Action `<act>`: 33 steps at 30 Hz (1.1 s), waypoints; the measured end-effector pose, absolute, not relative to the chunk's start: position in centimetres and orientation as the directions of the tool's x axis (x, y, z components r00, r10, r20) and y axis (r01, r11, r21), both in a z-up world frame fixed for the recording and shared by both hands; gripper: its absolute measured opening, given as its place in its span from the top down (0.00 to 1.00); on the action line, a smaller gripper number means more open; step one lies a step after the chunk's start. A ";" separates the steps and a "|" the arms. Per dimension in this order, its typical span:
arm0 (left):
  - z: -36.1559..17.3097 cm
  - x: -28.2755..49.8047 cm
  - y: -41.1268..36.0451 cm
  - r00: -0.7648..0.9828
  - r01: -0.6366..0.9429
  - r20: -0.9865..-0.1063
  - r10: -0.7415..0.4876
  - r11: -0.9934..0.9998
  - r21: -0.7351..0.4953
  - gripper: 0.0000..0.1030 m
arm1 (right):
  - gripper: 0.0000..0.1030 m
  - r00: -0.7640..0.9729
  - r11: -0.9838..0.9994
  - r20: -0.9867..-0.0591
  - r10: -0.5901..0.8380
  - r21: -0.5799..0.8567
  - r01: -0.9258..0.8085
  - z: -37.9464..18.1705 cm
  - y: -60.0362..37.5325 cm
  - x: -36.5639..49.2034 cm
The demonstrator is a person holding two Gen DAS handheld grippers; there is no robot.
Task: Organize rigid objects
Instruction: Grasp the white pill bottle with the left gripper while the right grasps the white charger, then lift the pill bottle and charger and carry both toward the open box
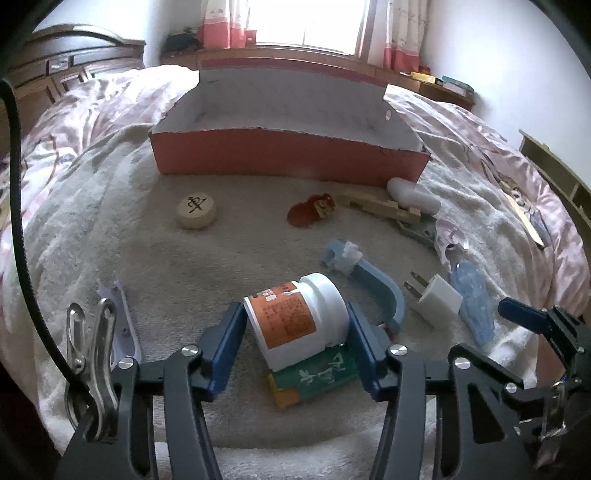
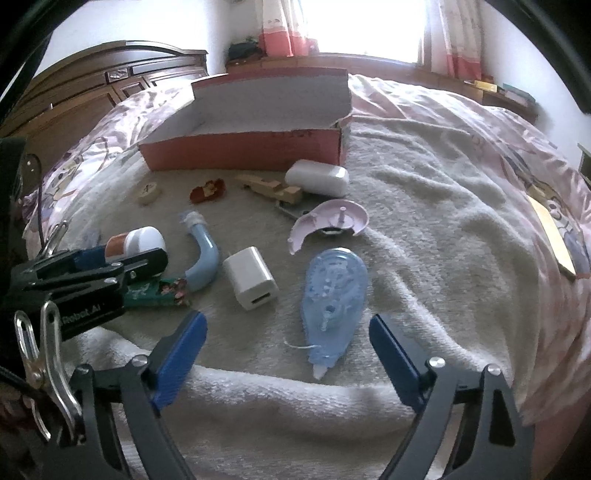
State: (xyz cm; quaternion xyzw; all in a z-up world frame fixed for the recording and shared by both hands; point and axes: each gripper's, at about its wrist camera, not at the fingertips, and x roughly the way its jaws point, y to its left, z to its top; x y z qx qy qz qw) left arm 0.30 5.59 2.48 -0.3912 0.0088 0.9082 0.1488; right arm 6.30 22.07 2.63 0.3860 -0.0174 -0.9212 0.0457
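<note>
Home bedroom: bed (image 2: 443, 155), curtained window (image 1: 306, 22)

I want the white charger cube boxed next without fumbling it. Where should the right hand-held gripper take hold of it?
Grip the white charger cube across its two flat side faces, coming from above with the right hand-held gripper. It lies flat on the towel with its prongs pointing away, so avoid that end. The blue curved piece sits close on one side.
</note>
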 end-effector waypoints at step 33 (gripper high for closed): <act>2.5 0.8 3.0 -0.658 -0.243 -0.715 0.235 -0.965 -0.094 0.46 | 0.60 -0.655 -0.986 -0.740 -0.153 0.067 0.155 1.8 19.7 3.8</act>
